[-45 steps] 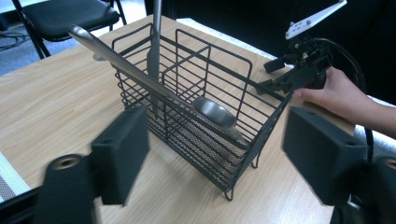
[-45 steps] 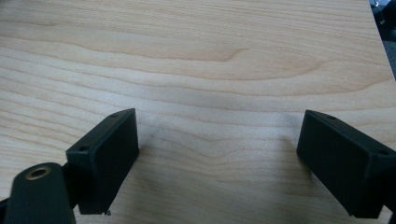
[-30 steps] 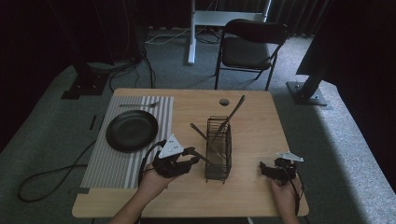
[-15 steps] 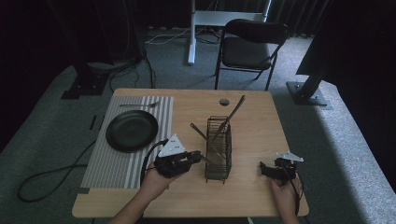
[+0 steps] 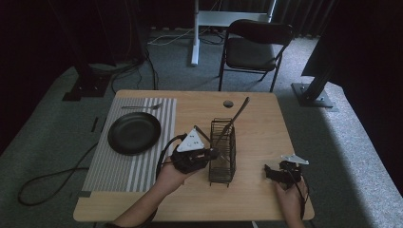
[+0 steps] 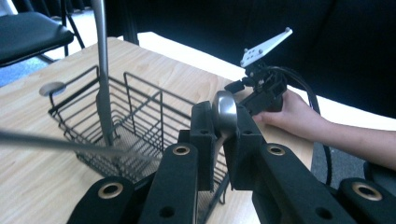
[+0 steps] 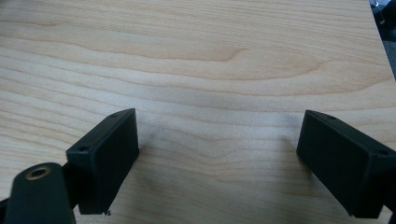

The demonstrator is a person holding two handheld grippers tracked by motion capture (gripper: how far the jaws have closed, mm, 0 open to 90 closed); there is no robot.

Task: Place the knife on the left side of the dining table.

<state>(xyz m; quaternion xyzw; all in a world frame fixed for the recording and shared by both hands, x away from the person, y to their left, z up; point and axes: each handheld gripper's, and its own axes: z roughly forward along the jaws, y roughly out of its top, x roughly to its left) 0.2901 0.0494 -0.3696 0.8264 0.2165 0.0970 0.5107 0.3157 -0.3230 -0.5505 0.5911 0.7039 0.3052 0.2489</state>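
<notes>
My left gripper sits against the left side of a black wire basket. Its jaws have just closed and are shut on the rounded end of a metal utensil. A second utensil stands in the basket and leans out to the upper right; its handle rises at the left of the left gripper view. A third thin utensil crosses blurred in front of the basket. My right gripper rests on the table at the front right, and there my right gripper stands open with only bare wood between its jaws.
A black plate lies on a striped mat at the table's left, with a fork at the mat's far end. A small round disc lies near the far edge. A folding chair stands behind the table.
My left gripper has shifted right and slightly up, closer against the basket's side. The right hand and its gripper have stayed where they were.
</notes>
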